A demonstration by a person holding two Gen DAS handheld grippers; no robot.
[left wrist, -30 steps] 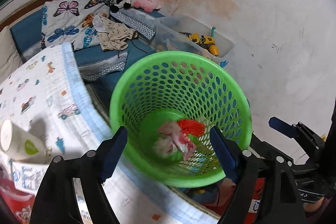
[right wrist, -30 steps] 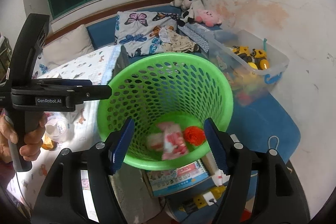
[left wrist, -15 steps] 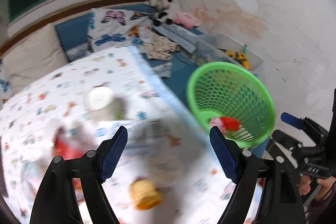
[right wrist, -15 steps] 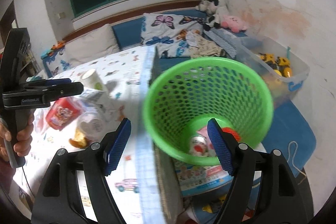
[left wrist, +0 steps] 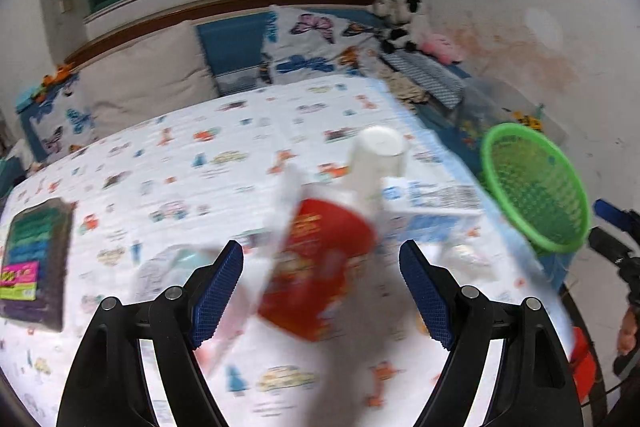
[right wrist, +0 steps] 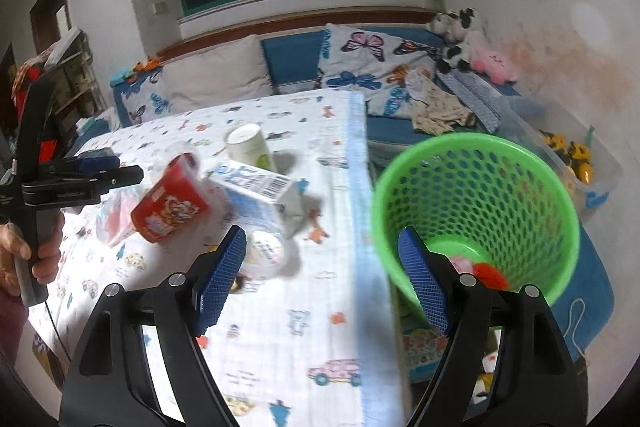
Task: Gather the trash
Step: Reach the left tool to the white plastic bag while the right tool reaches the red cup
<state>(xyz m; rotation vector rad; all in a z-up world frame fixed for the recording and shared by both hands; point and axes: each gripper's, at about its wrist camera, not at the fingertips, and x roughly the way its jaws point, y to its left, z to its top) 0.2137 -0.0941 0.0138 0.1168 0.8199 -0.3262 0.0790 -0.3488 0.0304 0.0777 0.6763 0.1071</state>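
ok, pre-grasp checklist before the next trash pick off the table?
1. Left tongs empty and wide: ok.
2. Right tongs empty, jaws opening: ok.
3. Target in front of left tongs, the red printed snack cup lying on its side: ok, though the left view is blurred.
4. Other trash located: blue-and-white milk carton, white paper cup, small round white tub: ok.
5. Green perforated plastic basket upright beside the table edge, with room inside: ok.
6. Cup free of the carton next to it: cannot tell.
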